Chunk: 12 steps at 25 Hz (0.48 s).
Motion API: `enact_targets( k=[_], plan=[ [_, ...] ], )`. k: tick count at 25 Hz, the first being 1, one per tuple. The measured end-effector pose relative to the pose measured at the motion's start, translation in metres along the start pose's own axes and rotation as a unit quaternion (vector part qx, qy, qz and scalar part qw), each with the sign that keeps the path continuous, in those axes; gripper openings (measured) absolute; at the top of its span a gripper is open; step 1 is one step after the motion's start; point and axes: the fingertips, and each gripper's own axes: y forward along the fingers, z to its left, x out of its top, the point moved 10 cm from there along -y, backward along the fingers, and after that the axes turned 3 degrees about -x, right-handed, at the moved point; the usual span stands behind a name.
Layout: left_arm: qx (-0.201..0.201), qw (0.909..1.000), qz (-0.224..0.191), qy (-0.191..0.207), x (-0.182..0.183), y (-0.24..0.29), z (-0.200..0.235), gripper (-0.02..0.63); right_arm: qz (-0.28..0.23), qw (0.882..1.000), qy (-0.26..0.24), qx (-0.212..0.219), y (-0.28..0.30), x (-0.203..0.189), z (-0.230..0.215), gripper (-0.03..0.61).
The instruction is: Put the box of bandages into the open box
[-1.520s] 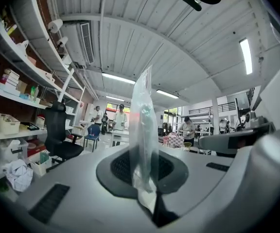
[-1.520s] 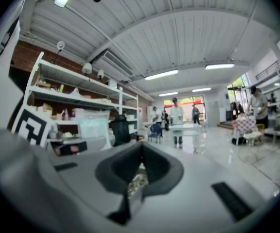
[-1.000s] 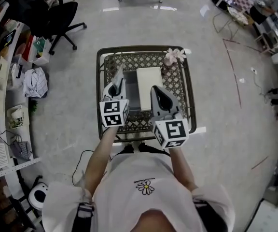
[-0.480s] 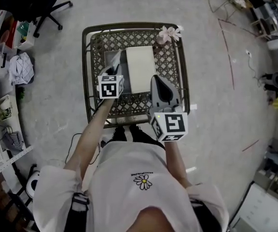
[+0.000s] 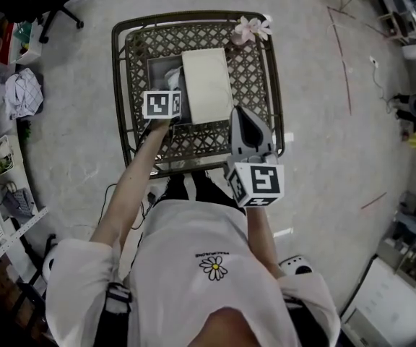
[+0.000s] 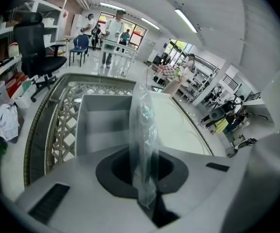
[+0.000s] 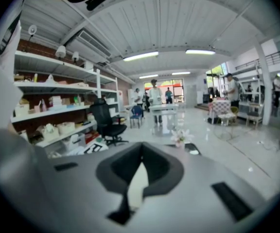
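Note:
A grey open box [image 5: 154, 69] stands on the metal lattice table [image 5: 245, 78], with its white lid [image 5: 206, 85] lying flat beside it on the right. My left gripper [image 5: 169, 84] reaches over the box's near edge. It is shut on a thin packet in clear plastic wrap [image 6: 144, 130], which stands up from the jaws with the box's hollow [image 6: 103, 125] just beyond. My right gripper [image 5: 240, 116] hangs over the table's front right part, right of the lid; it is shut with nothing in it [image 7: 140, 152].
A pink flower [image 5: 250, 27] sits at the table's far right corner. The table has a raised rim [image 6: 38, 130]. A black office chair [image 6: 38, 52] and shelves stand to the left. People stand far off in the hall.
My left gripper has moved forward from the table's front part to over the open box, carrying the packet. The right gripper has stayed near the front right.

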Motion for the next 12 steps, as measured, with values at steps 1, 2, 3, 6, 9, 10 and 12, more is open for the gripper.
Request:
enact_targets(
  k=[1, 2, 3, 6, 9, 10, 12],
  plan=[
    [-0.003, 0.9999, 0.011, -0.003, -0.003, 0.003, 0.001, 0.040, 0.002, 1.000, 0.001, 0.000, 0.000, -0.002, 0.000, 0.029],
    [-0.006, 0.9998, 0.021, -0.003, -0.005, 0.007, 0.002, 0.040, 0.003, 1.000, 0.000, 0.000, 0.001, -0.003, 0.000, 0.030],
    [-0.009, 0.9995, 0.030, -0.001, -0.007, 0.010, 0.002, 0.040, 0.005, 1.000, -0.001, -0.001, 0.001, -0.004, -0.001, 0.029],
    [-0.016, 0.9988, 0.047, 0.000, -0.009, 0.017, 0.002, 0.040, 0.006, 1.000, -0.007, -0.006, 0.002, -0.007, -0.002, 0.030],
    [-0.014, 0.9981, 0.059, -0.004, -0.010, 0.023, 0.004, 0.040, 0.008, 1.000, -0.006, -0.007, 0.002, -0.009, -0.005, 0.029],
    [-0.012, 0.9978, 0.065, -0.006, -0.012, 0.025, 0.005, 0.040, 0.009, 1.000, -0.004, -0.007, 0.002, -0.010, -0.006, 0.031],
    [-0.009, 0.9973, 0.073, -0.008, -0.014, 0.027, 0.006, 0.041, 0.011, 1.000, -0.003, -0.007, 0.002, -0.011, -0.008, 0.030]
  ],
)
